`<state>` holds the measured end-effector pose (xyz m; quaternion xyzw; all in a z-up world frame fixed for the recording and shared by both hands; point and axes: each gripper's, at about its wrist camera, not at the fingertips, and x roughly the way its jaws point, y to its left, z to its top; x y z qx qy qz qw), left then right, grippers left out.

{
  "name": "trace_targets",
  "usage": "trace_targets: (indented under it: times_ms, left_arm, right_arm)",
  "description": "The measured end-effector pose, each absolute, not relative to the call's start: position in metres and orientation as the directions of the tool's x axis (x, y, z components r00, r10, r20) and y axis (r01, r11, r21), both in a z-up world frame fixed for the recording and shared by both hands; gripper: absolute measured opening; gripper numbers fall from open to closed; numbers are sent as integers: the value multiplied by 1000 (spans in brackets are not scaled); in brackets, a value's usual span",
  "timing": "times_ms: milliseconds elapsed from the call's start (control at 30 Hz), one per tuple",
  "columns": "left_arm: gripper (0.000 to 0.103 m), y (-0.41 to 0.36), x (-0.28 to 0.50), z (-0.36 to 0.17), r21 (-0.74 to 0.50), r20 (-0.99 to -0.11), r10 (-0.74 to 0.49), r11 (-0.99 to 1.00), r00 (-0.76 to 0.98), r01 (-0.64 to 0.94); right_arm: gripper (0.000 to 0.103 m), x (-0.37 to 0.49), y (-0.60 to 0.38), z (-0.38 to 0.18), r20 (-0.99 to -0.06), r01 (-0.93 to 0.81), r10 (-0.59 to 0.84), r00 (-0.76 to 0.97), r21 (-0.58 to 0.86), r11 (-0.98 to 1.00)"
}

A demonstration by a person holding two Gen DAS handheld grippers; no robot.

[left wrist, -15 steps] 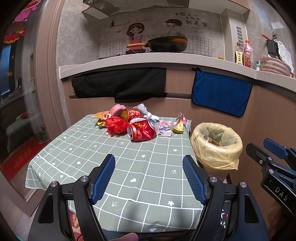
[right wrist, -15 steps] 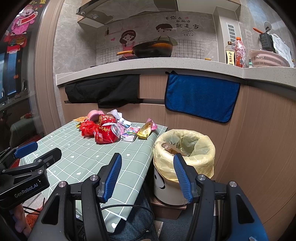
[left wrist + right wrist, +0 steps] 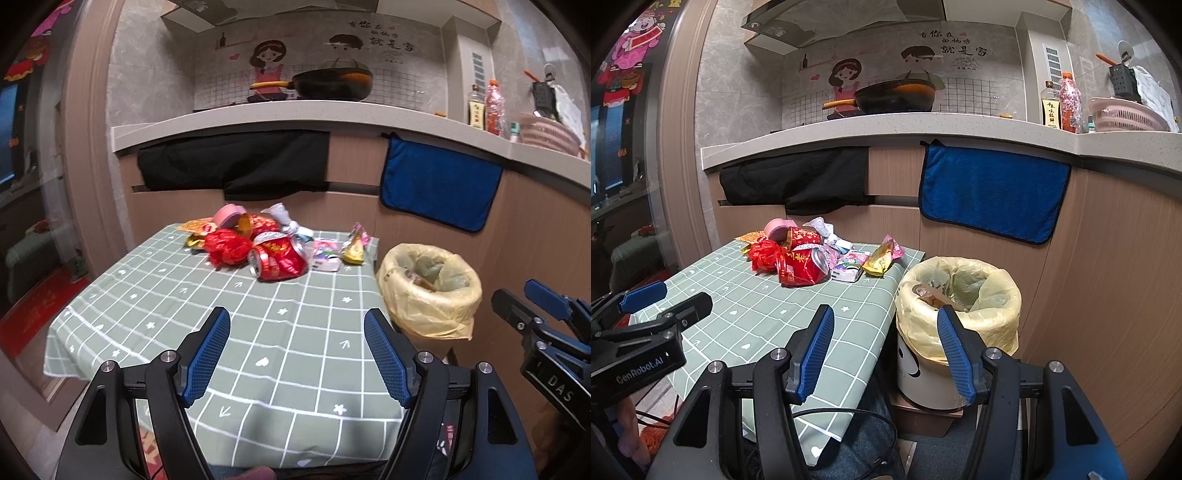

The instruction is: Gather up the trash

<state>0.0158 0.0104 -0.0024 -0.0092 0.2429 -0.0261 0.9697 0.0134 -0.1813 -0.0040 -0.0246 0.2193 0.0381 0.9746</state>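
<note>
A heap of trash lies at the far end of the green checked tablecloth [image 3: 258,343]: a crushed red can [image 3: 279,258], a red crumpled wrapper [image 3: 225,246], a pink cup [image 3: 227,215], a white tissue pack [image 3: 327,254] and a yellow snack wrapper [image 3: 352,251]. A bin with a yellow bag [image 3: 432,284] stands right of the table. My left gripper [image 3: 297,350] hovers open over the near table, empty. My right gripper [image 3: 884,347] is open and empty near the table's right edge, in front of the bin [image 3: 960,291]. The can [image 3: 801,267] is well ahead of both.
A kitchen counter [image 3: 295,110] with a black wok [image 3: 332,83] runs behind the table. A black cloth [image 3: 236,162] and a blue towel [image 3: 439,184] hang from it. Bottles [image 3: 1067,103] and a pink basket [image 3: 1126,114] sit on the right. Cables lie on the floor below.
</note>
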Motion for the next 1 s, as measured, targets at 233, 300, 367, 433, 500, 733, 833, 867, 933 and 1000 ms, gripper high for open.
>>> trace_targets:
  times_ms: [233,300,367,433,500,733,833,867,933,1000]
  left_arm:
    - [70,22,47,-3,-74,-495,-132,991,859,110]
    - [69,24,62,-6,-48,-510,-117,993,852,108]
    - [69,29,77,-10,-50,-531,-104,995,841,91]
    - [69,36,93,-15,-67,-548,-92,996,832,66]
    - [67,42,113,-19,-87,-547,-89,995,832,50]
    - [65,62,186,-32,-121,-574,-97,992,813,32]
    - [63,67,209,-41,-129,-612,-118,990,782,49]
    - [62,70,215,-44,-136,-623,-127,989,772,53]
    - [62,76,226,-52,-148,-644,-132,988,754,46]
    - [62,85,235,-59,-169,-665,-134,985,735,26]
  right_arm:
    - [55,45,-181,-4,-447,-107,83,891,-29,994]
    - [55,64,-179,-5,-455,-127,99,885,-30,991]
    - [55,85,-179,-5,-451,-130,101,887,-36,991]
    - [55,116,-179,-4,-457,-142,116,882,-22,990]
    - [55,147,-179,-5,-472,-157,136,871,-4,988]
    - [55,261,-172,-28,-558,-158,157,815,47,986]
    - [55,306,-167,-45,-605,-155,163,779,67,986]
    - [55,319,-165,-51,-622,-157,165,765,69,985]
    - [55,342,-159,-62,-653,-162,170,738,73,984]
    - [55,366,-154,-72,-674,-150,163,721,77,986]
